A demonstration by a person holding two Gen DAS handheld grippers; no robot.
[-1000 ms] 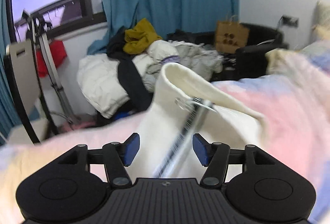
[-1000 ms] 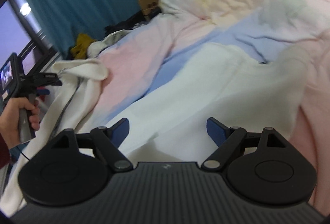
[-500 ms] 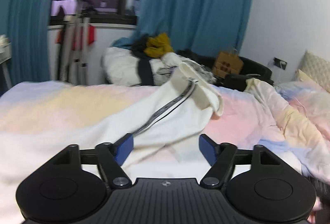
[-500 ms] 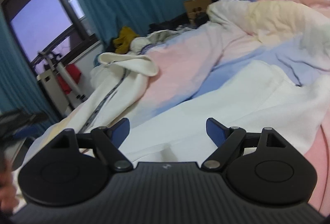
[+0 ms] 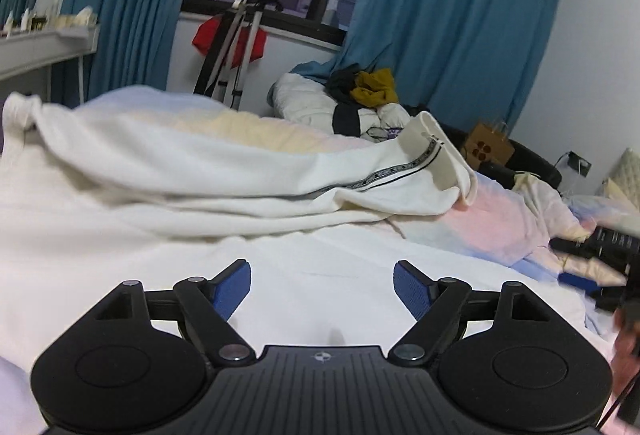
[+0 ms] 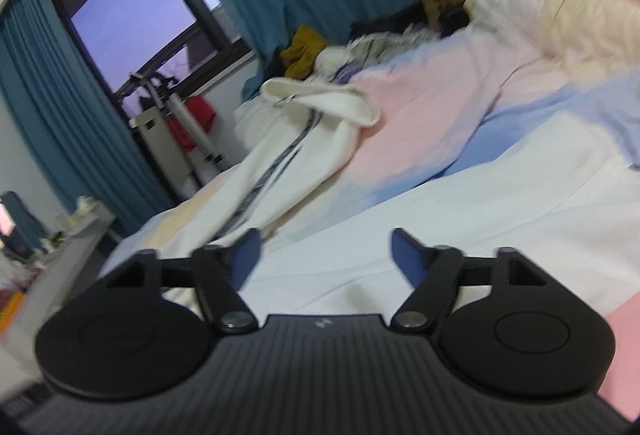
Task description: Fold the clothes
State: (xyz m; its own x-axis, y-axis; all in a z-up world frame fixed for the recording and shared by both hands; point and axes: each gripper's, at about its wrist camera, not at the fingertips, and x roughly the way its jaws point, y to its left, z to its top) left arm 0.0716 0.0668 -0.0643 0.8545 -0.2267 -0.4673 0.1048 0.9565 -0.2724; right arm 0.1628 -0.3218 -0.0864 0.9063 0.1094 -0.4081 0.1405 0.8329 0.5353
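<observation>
Left gripper (image 5: 322,285) has just opened wide, empty, above white trousers (image 5: 240,171); right gripper (image 6: 325,255), blurred, apparently empty, has been narrowing.

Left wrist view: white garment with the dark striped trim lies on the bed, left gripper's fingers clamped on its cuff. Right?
Not quite. The white garment does lie on the bed, but the left gripper is open, its fingers apart above plain white fabric; the cuff lies well ahead, untouched. The left wrist view shows this.
</observation>
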